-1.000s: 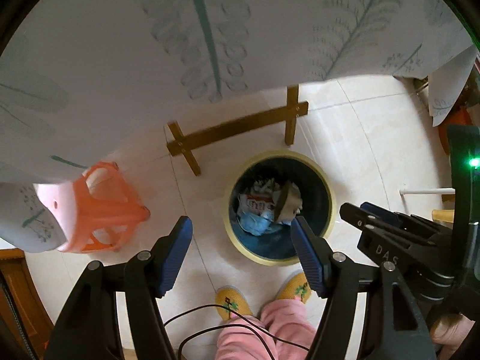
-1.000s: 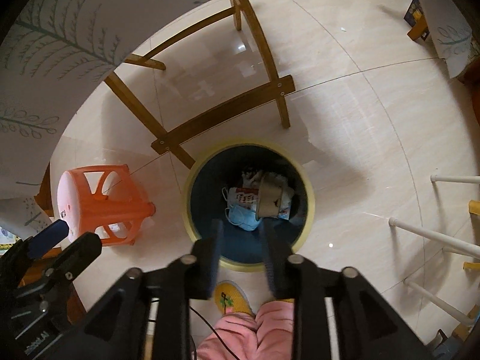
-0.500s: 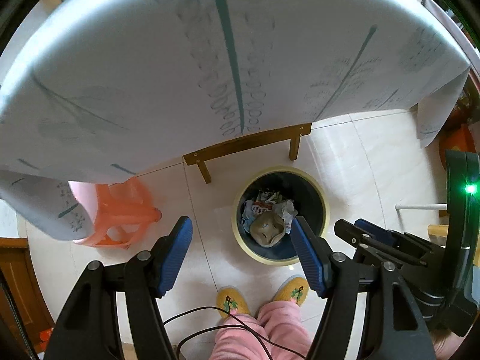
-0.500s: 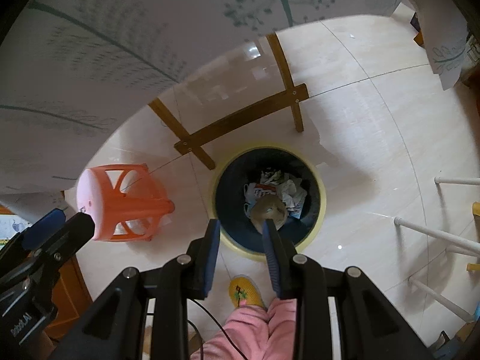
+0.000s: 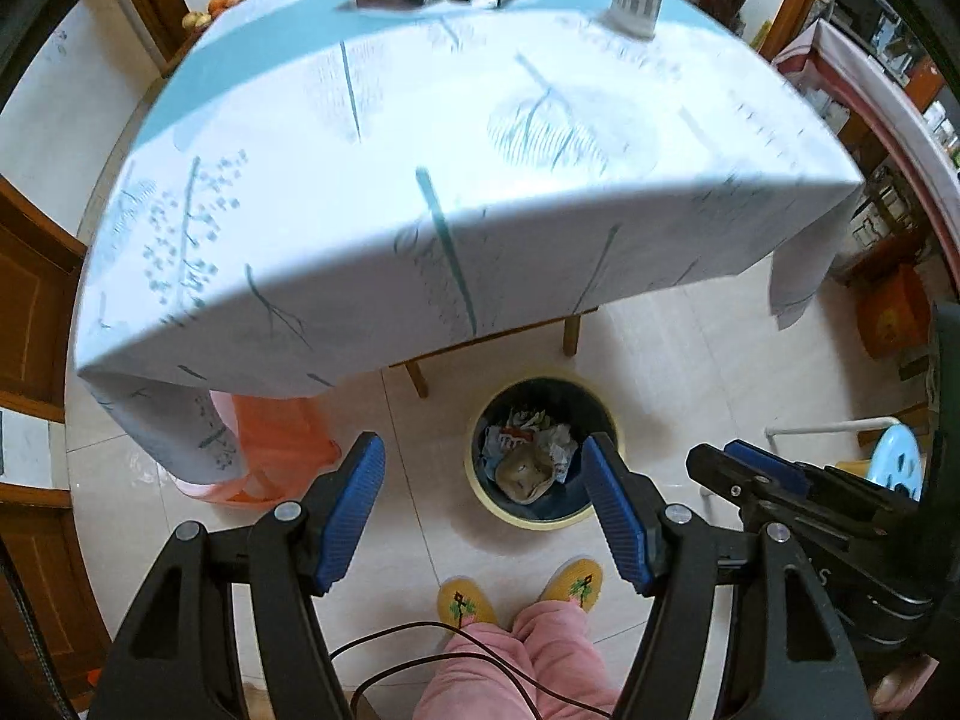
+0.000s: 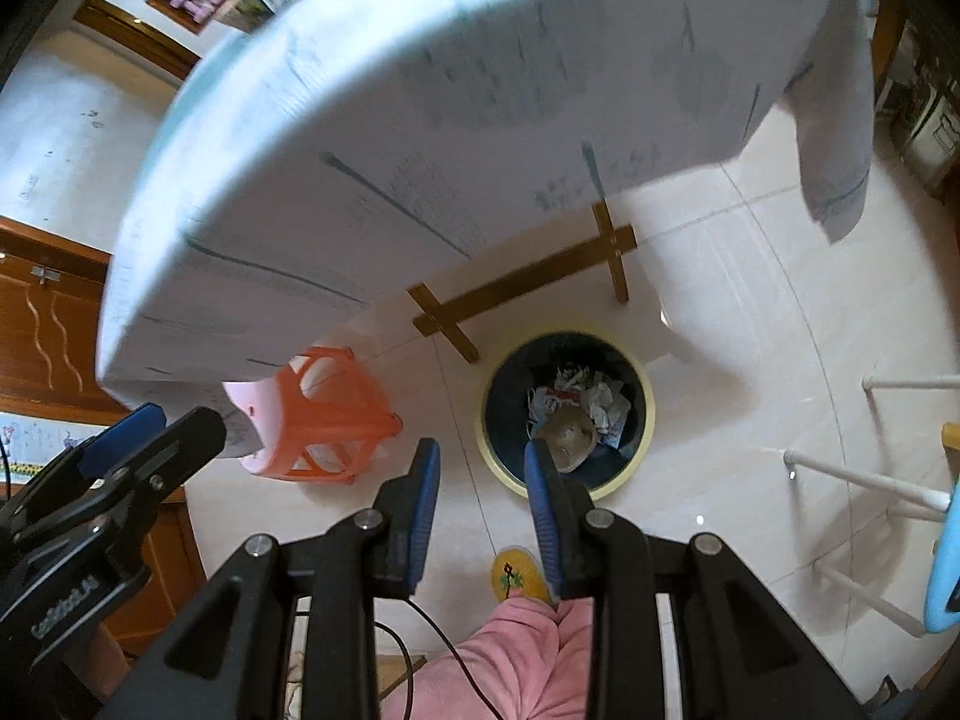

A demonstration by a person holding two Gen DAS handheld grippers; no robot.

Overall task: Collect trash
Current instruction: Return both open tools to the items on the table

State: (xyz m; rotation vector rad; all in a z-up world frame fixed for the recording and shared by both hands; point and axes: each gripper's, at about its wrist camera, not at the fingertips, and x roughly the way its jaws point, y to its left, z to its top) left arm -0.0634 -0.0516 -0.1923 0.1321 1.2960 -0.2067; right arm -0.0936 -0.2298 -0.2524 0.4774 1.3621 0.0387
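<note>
Two blue-padded tongs point steeply down at the tiled floor, and neither holds anything. In the left wrist view, the left gripper [image 5: 483,504] has its jaws spread wide with only bare floor and the bin's near rim showing between them. The trash bin [image 5: 480,483], dark inside with a yellow rim, stands on the floor just past the table's near edge, and crumpled trash [image 5: 531,450] lies in it. The table [image 5: 420,138], draped in a white leaf-print cloth, fills the upper picture; its near edge overhangs an orange stool [image 5: 282,450] at the left corner. Open floor lies between the bin, the stool and the person's yellow slippers [image 5: 465,600]. In the right wrist view, the right gripper [image 6: 480,501] shows its jaws narrowly apart and empty, the right pad overlapping the bin [image 6: 498,456] rim in the picture. The stool [image 6: 336,420] sits left of the bin, apart from it, half under the cloth's edge. A wooden table brace [image 6: 528,291] runs just beyond the bin. White rails [image 6: 864,480] stand at the right, with clear tiles between them and the bin.
</note>
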